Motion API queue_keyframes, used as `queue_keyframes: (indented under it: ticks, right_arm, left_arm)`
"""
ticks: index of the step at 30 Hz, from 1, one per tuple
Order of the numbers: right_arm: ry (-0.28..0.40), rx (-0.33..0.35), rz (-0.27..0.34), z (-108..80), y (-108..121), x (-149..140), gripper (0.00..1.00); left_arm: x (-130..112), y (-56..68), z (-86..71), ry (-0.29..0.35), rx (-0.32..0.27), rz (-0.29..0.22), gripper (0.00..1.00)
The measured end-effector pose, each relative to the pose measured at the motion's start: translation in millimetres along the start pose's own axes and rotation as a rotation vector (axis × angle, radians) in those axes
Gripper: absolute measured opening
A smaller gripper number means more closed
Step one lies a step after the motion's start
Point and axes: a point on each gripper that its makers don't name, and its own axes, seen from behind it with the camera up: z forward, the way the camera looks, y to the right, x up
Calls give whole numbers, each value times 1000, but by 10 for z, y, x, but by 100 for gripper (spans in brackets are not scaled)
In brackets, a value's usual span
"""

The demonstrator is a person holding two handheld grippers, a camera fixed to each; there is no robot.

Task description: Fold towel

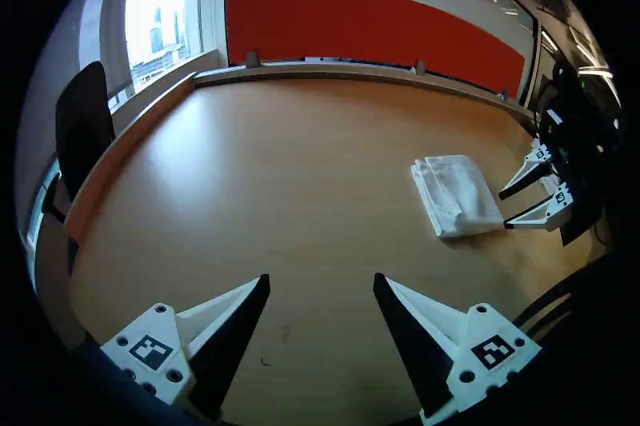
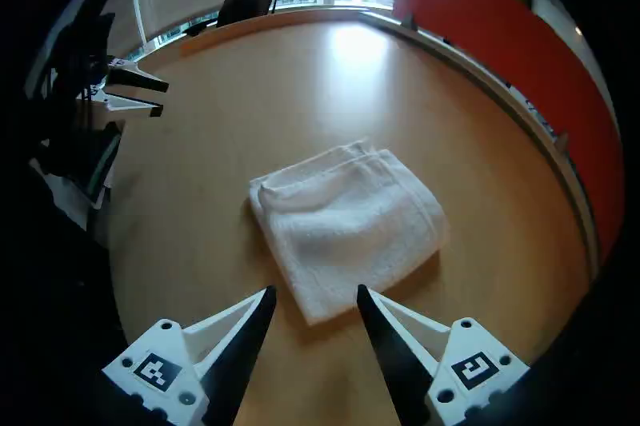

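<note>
Right gripper view: right gripper open, empty, tips flanking a corner of the towel, lower center. Left gripper wide open, empty too.

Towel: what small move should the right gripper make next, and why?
Probably ease the right gripper back. The towel already lies in a compact layered fold on the table; that gripper is open at the towel's near edge, and the left gripper is open, well away.

Left gripper: fingers spread wide, nothing between them. Right gripper: fingers apart, likewise empty.
</note>
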Motion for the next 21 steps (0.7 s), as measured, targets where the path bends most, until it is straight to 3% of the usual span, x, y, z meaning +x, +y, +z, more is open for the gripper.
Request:
queue_keyframes:
  ticks: [13, 21]
  right_arm:
    - [-35, -26, 29, 118, -21, -267, 76]
    - [-37, -52, 38, 158, 23, -311, 62]
  left_arm:
    - [9, 33, 10, 0, -3, 5, 96]
    - [1, 32, 10, -2, -4, 9, 96]
